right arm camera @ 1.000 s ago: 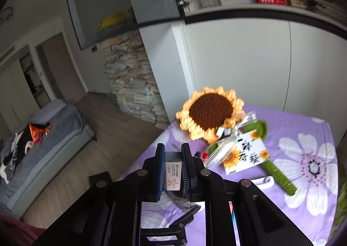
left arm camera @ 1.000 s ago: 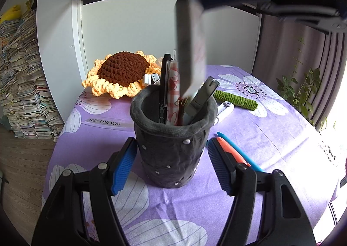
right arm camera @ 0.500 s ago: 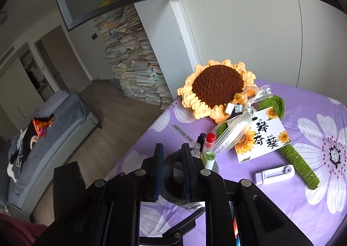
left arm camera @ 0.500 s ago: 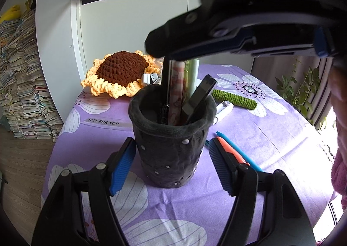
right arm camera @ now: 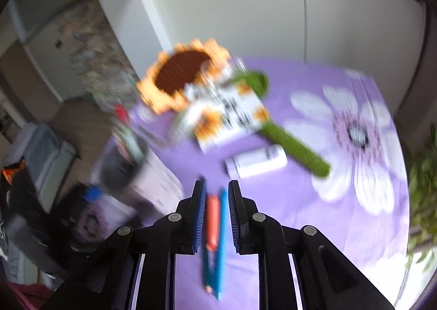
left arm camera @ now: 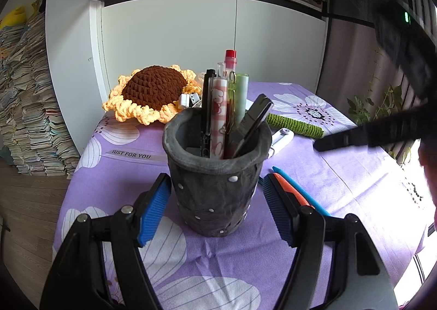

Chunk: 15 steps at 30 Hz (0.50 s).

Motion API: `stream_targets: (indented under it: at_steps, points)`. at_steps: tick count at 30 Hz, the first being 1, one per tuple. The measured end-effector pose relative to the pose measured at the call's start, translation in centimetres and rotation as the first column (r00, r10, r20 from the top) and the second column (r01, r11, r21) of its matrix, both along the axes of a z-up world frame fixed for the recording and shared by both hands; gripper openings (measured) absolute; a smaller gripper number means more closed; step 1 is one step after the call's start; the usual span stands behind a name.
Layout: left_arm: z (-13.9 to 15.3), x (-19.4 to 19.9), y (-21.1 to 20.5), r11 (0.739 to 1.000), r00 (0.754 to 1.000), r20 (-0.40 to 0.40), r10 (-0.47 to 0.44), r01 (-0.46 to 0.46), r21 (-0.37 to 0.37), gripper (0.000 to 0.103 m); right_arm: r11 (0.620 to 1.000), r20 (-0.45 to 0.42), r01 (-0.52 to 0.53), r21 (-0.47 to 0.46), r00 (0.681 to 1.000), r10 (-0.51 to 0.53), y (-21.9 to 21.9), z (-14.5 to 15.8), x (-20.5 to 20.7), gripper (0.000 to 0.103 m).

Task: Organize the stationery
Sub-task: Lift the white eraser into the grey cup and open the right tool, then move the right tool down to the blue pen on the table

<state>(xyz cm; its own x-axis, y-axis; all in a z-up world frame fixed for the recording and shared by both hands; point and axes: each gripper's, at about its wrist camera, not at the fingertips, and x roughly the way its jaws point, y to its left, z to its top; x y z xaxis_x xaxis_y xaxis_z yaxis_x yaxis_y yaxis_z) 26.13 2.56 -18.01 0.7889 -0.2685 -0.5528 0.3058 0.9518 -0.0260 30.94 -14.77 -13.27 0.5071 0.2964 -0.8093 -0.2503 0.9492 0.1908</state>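
A dark grey felt pen holder (left arm camera: 215,181) stands on the purple cloth, filled with several pens and a black clip. My left gripper (left arm camera: 217,200) is open, its blue pads on either side of the holder without touching. My right gripper (right arm camera: 215,200) is open and empty, hovering over an orange pen (right arm camera: 212,217) and a blue pen (right arm camera: 221,228) lying on the cloth; both also show in the left wrist view, the orange pen (left arm camera: 292,192) beside the blue one. The right wrist view is blurred. The holder (right arm camera: 120,165) shows at its left.
A crochet sunflower (left arm camera: 153,94) with a green stem (left arm camera: 295,124) lies at the back, with a sunflower card (right arm camera: 226,116) on it. A white correction tape (right arm camera: 256,162) lies near the stem. Stacked papers (left arm camera: 30,108) stand left of the table. Plants (left arm camera: 366,102) are at the right.
My right gripper has let a small item go into the holder, opened, and swung away to the right over the orange and blue pens. The left gripper has stayed around the holder.
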Motion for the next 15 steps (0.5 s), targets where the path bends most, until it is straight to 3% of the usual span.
stream_targets:
  at_steps: [6, 15]
  points:
    - [0.1, 0.0, 0.2, 1.000, 1.000, -0.001, -0.002, 0.002, -0.002, 0.069, 0.999, -0.094, -0.041, -0.033, 0.995, 0.038, -0.8, -3.7, -2.4, 0.017]
    - [0.1, -0.2, 0.2, 1.000, 1.000, 0.005, -0.005, 0.005, -0.001, 0.069, 0.995, -0.141, -0.090, -0.051, 0.987, 0.082, -0.4, -5.1, -6.1, 0.017]
